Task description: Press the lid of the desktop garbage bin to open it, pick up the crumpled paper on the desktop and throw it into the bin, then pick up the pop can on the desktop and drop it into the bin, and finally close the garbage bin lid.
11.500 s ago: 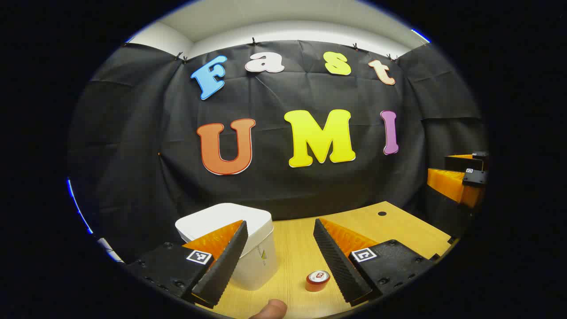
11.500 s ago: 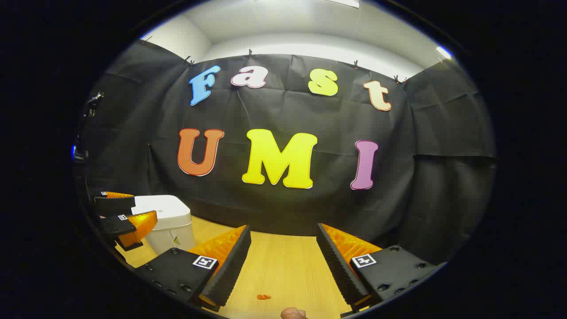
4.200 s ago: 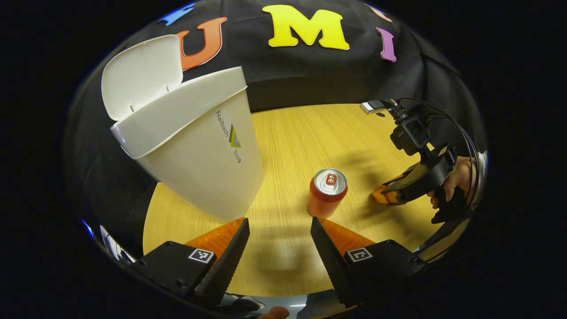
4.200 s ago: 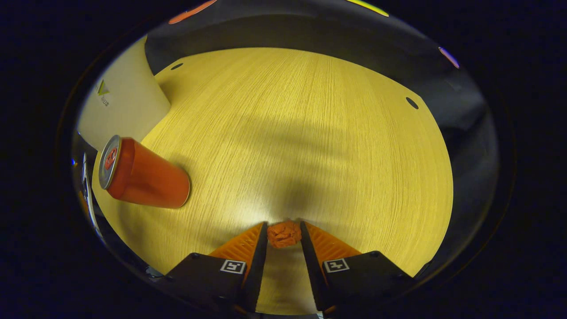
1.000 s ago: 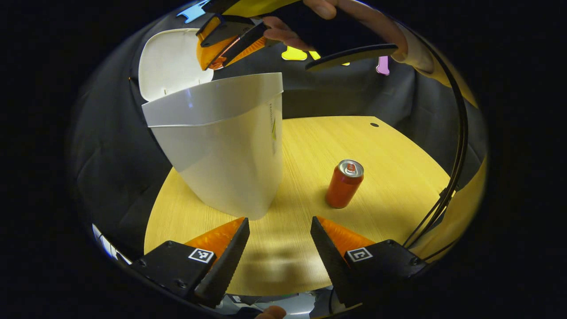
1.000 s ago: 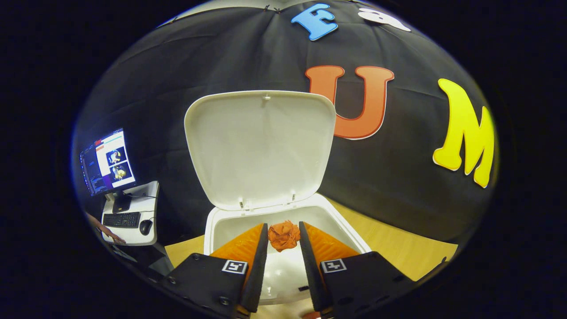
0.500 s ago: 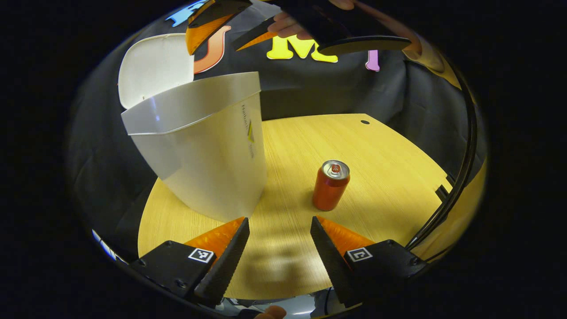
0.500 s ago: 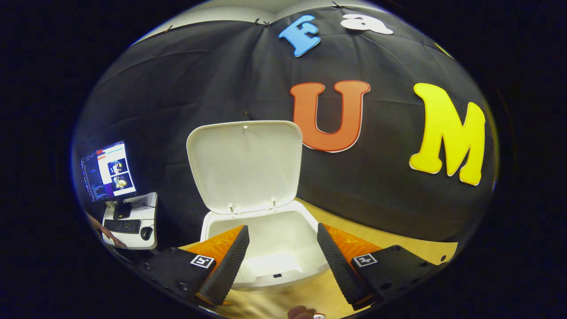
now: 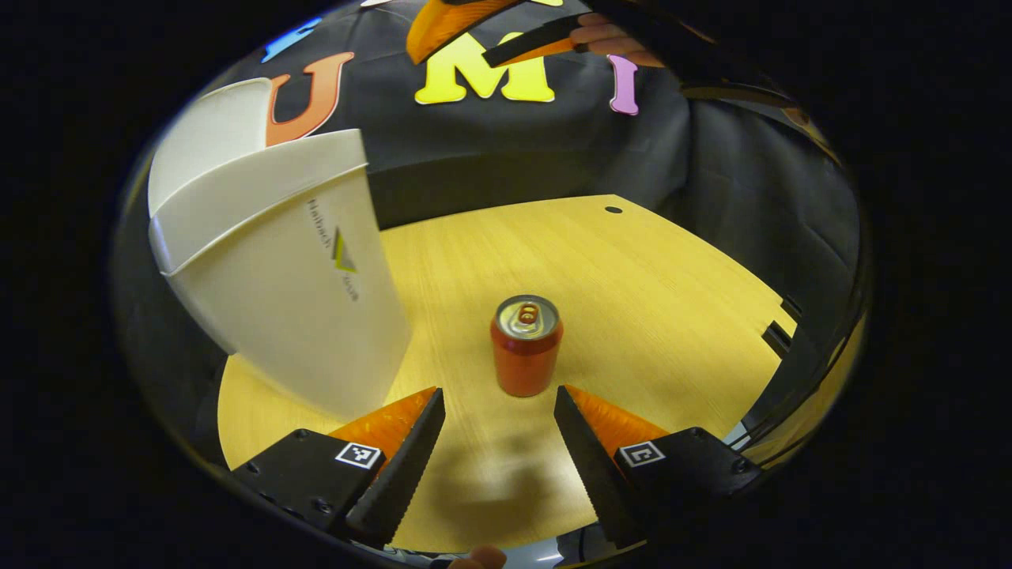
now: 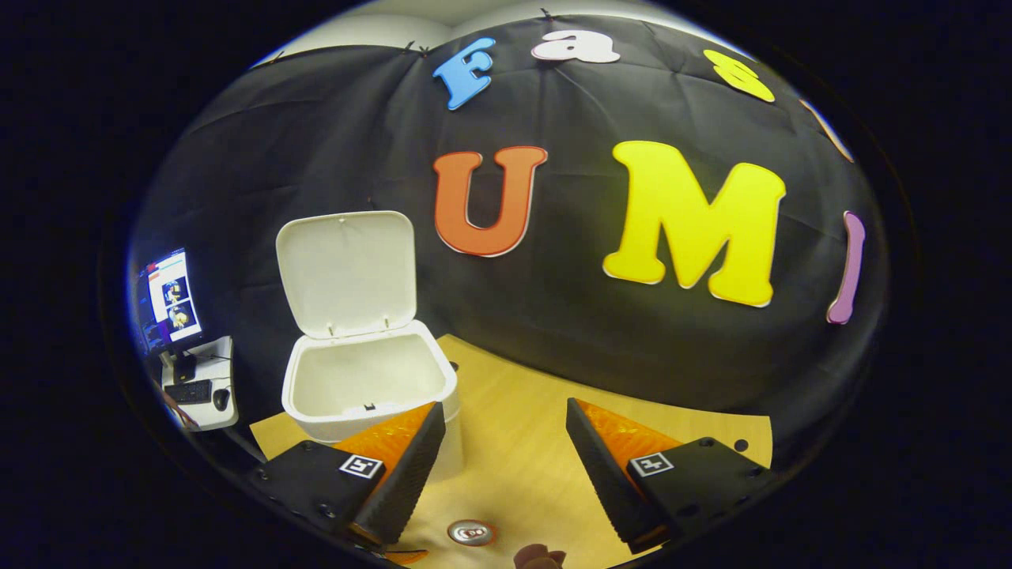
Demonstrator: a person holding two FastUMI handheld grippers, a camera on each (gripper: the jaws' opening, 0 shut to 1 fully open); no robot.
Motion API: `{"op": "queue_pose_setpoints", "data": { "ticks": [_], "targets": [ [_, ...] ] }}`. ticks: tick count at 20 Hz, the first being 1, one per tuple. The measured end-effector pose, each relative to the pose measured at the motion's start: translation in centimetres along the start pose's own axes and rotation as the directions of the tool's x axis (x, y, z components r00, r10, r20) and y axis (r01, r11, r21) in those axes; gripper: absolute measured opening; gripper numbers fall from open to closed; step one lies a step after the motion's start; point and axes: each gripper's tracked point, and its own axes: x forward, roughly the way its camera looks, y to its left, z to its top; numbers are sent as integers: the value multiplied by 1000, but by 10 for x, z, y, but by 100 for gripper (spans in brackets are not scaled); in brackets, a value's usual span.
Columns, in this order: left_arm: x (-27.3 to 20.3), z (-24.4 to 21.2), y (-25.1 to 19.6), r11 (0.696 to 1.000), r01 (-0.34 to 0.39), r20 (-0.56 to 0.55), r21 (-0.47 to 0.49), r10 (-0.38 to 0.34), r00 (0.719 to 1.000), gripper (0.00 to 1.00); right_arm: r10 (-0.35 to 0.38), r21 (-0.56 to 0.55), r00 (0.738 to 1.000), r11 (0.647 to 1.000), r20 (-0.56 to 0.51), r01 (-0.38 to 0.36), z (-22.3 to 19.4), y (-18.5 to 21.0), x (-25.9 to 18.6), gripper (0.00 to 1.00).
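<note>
left gripper low, jaws spread, nothing between them. right gripper raised, jaws wide apart, empty.

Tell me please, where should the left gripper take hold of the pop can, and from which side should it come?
Grip the pop can around the middle of its round wall, coming straight forward and low. It stands upright on the table, free of the bin, and already lies ahead of the open left gripper. Its top is flat and offers no hold.
</note>
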Motion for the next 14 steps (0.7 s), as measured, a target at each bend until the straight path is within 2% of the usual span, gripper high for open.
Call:
{"op": "queue_pose_setpoints", "data": {
  "ticks": [7,10,14],
  "targets": [
    [47,3,-12,1000,13,-9,11,-12,1000,95,-161,43,984,985,-77,165,-54,-85,-60,97],
    [68,-1,-8,1000,9,-24,1,-9,1000,95,-216,92,967,969,-134,229,-82,-108,-83,97],
    [95,-4,-6,1000,9,-36,12,-9,999,95,-279,104,934,946,-224,308,-122,-138,-129,97]
  ]
}}
